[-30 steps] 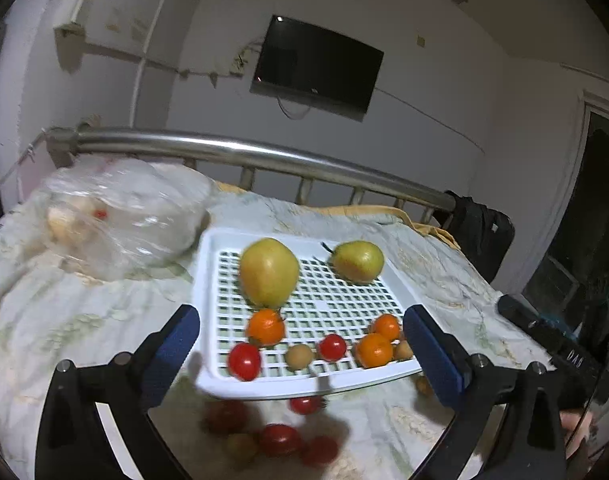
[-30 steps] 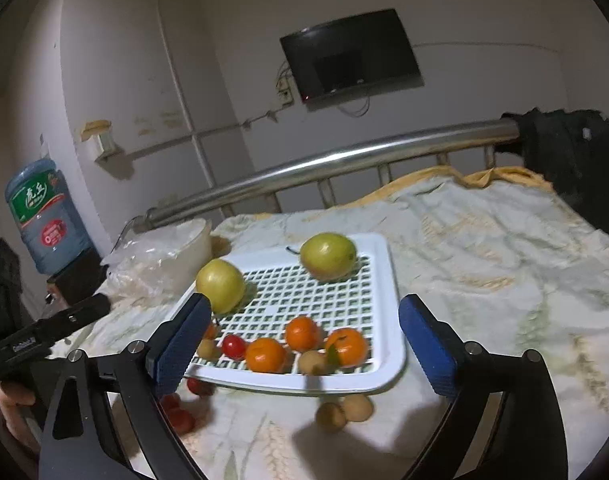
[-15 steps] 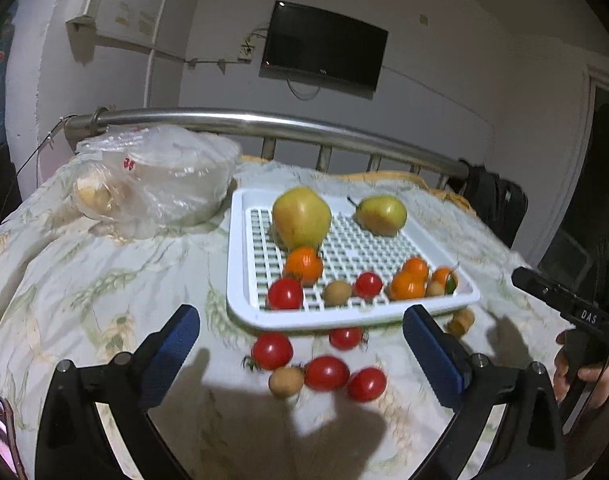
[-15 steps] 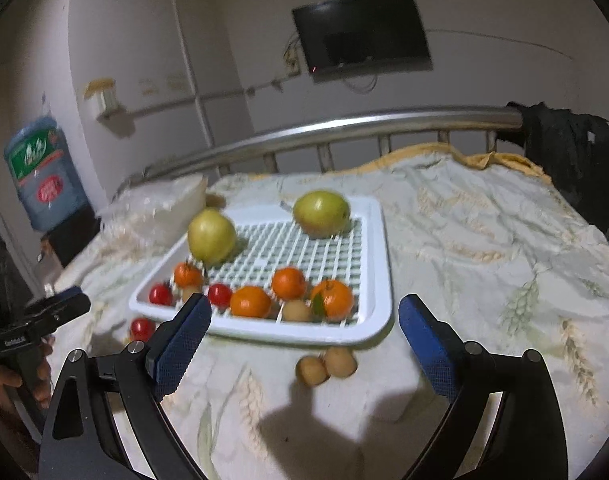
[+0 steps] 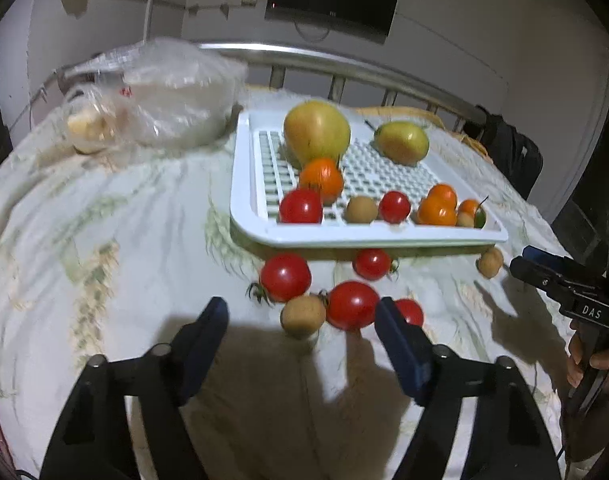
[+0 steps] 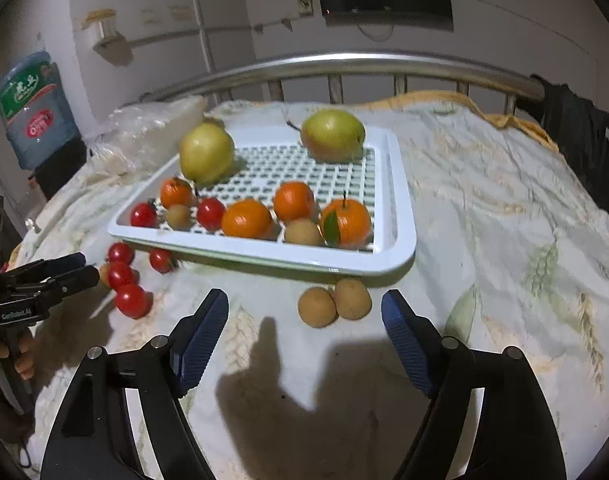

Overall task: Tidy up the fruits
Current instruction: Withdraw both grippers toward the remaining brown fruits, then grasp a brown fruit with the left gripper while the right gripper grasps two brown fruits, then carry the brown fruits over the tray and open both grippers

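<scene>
A white slotted tray (image 5: 368, 236) (image 6: 264, 258) on the bedspread holds two pears (image 5: 316, 132), several oranges (image 6: 246, 218), cherry tomatoes and longans. Loose tomatoes (image 5: 350, 306) and a longan (image 5: 302, 318) lie in front of it. My left gripper (image 5: 300, 312) hovers low over them, jaws closing, the longan between the fingertips and no pad touching it. My right gripper (image 6: 304, 302) is closing too, just short of two loose longans (image 6: 332, 302), nothing gripped. Each gripper shows at the edge of the other's view, held by a hand.
A clear plastic bag (image 5: 156, 96) with food lies left of the tray. A metal bed rail (image 6: 344, 64) runs behind it. A dark bag (image 6: 576, 128) hangs at the right end. A water bottle (image 6: 28, 108) stands far left.
Both grippers have sunk and tipped down toward the bedspread, so the loose fruit in front of the tray is nearer. Both pairs of jaws have narrowed.
</scene>
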